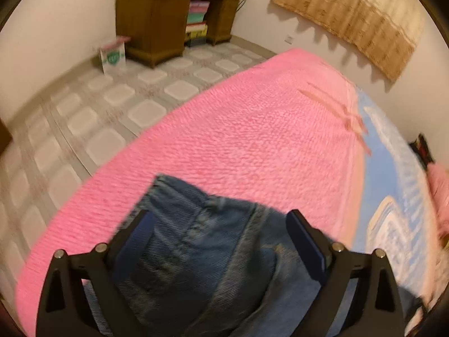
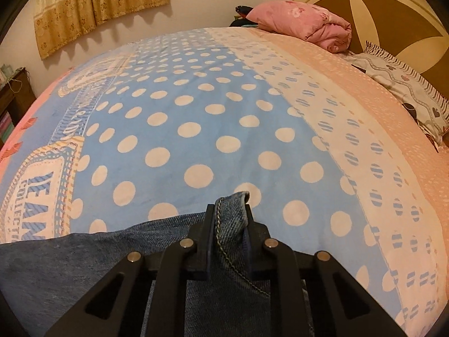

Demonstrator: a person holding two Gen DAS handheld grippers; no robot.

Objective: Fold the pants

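Blue denim pants (image 1: 196,252) lie on the bed. In the left wrist view my left gripper (image 1: 220,219) stands wide open, its fingers on either side of a bunched end of the pants with a seam and buttons. The frame is blurred. In the right wrist view my right gripper (image 2: 228,210) is shut on a stitched hem of the pants (image 2: 231,224), which sticks up between the fingers. More denim (image 2: 84,266) spreads to the lower left over the bedcover.
A pink knitted blanket (image 1: 238,146) covers one end of the bed, and a blue polka-dot cover (image 2: 196,112) the rest. Pillows (image 2: 303,22) lie at the headboard. A tiled floor (image 1: 98,112), a wooden desk (image 1: 157,16) and a box (image 1: 112,56) are beyond the bed's edge.
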